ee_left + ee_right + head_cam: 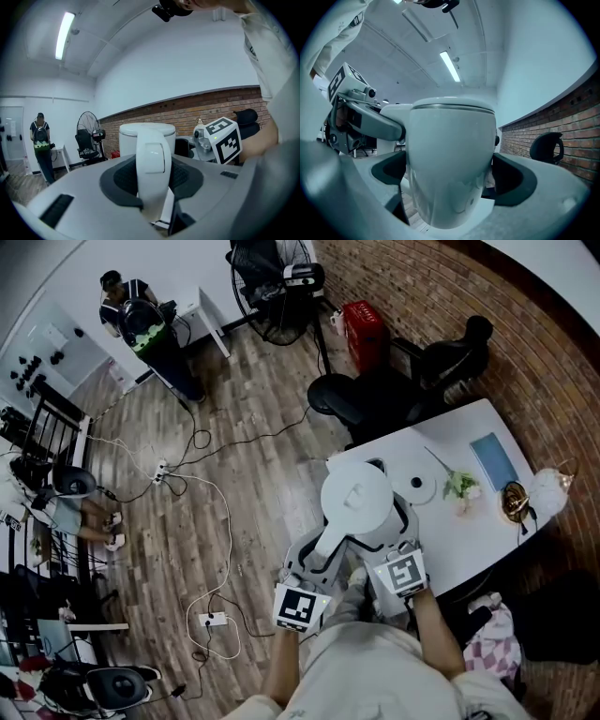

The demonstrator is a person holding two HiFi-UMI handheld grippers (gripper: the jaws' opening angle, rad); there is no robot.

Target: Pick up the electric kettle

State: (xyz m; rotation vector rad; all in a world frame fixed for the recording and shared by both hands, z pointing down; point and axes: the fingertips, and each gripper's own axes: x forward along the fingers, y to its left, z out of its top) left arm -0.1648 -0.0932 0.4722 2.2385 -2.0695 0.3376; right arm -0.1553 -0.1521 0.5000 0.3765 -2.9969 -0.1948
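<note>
The white kettle [356, 501] looks lifted, at nine o'clock from its round base [415, 486] on the table [473, 545], the left gripper [152, 180] squeezing its handle [151, 150], the right gripper [452, 178] hugging its body.

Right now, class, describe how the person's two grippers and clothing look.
The left gripper and right gripper have pale grey bodies with dark curved pads. Each carries a cube of black-and-white square markers. The person wears a light shirt.
</note>
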